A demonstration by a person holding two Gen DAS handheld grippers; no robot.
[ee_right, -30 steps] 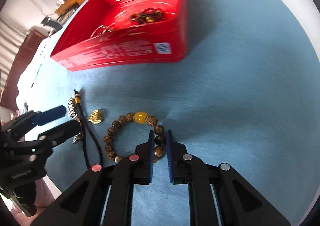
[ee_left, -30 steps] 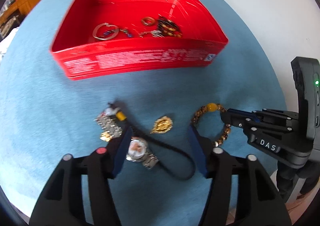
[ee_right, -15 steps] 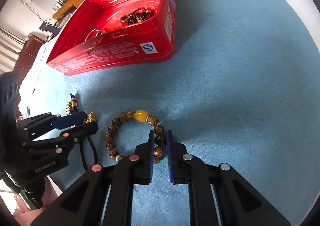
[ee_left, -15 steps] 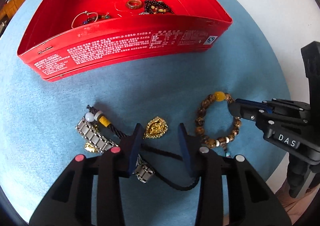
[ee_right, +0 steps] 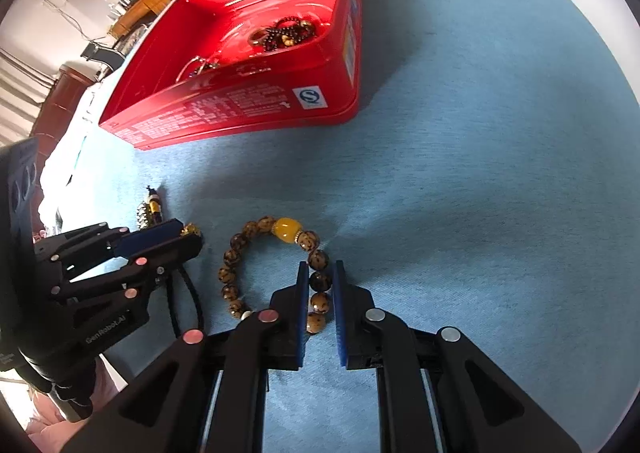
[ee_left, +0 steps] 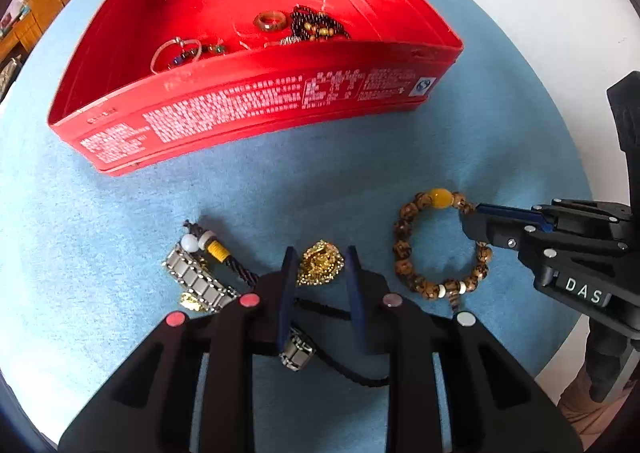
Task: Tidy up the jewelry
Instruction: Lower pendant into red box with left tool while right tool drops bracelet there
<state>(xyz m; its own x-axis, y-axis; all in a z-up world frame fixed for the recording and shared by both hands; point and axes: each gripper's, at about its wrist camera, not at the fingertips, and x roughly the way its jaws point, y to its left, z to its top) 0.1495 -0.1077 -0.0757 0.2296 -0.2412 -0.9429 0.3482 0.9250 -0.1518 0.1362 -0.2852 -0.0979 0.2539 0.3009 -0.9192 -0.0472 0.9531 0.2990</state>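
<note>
Red tin (ee_left: 256,109) sits on the blue-covered worktop (ee_left: 100,213), holding a brown ring (ee_left: 271,20), dark beads (ee_left: 318,27) and a wire hoop (ee_left: 176,53). The left gripper (ee_left: 320,273) is partly open around the gold pendant (ee_left: 322,263); the right gripper (ee_right: 319,285) is nearly closed on the bead bracelet (ee_right: 240,241), which lies on the cloth

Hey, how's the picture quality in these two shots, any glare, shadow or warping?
Left wrist view: strong fisheye bends the red tin into a curve, white wash-out at top right, focus fairly sharp. Right wrist view: a soft shadow crosses the blue cloth, the room at top left is overexposed, and the bead bracelet stays crisp.
</note>
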